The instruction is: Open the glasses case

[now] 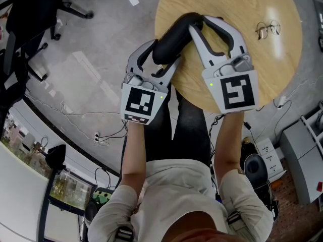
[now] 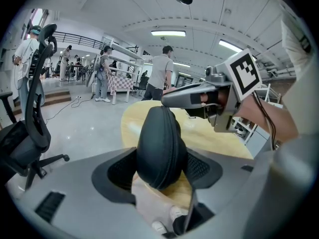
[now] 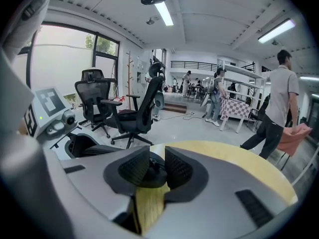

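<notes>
A black zippered glasses case [image 1: 171, 39] lies at an angle over the near left edge of the round wooden table [image 1: 262, 69]. My left gripper [image 1: 165, 54] is shut on its near end; in the left gripper view the case [image 2: 160, 148] stands upright between the pads, filling the gap. My right gripper [image 1: 200, 22] reaches the case's far end from the right. In the right gripper view its jaws [image 3: 156, 167] stand narrowly apart around the small zipper pull [image 3: 151, 163], above the case's end [image 3: 148, 177]. A slim gap shows beside the pull.
A pair of wire-framed glasses [image 1: 267, 29] lies on the table at the far right. Black office chairs [image 1: 55, 9] stand on the grey floor to the left, and cables [image 1: 96, 120] trail along it. Several people [image 2: 160, 76] stand in the background.
</notes>
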`<control>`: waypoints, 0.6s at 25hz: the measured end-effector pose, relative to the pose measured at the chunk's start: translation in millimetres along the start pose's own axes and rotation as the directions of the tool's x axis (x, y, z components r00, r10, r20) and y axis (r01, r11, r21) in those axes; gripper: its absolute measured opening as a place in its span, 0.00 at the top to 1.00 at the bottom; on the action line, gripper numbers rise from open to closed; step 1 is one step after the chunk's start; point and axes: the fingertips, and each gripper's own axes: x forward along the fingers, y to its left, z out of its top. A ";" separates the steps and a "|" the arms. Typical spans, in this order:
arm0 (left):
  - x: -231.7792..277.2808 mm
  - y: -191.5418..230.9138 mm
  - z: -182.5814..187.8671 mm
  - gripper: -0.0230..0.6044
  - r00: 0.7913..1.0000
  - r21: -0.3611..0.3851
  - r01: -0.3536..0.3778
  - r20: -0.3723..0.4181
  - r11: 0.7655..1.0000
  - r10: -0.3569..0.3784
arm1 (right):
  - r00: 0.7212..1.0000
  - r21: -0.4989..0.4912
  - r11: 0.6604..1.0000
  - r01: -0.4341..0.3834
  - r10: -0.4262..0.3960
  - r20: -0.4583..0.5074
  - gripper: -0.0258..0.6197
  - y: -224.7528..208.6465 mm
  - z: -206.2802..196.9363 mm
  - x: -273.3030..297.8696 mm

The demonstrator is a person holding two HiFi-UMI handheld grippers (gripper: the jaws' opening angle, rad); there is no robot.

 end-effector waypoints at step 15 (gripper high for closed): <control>1.6 -0.1 -1.8 0.50 1.000 -0.010 -0.007 0.003 1.000 0.007 | 1.000 0.068 0.998 0.007 -0.008 0.018 0.80 -9.7 -3.3 3.0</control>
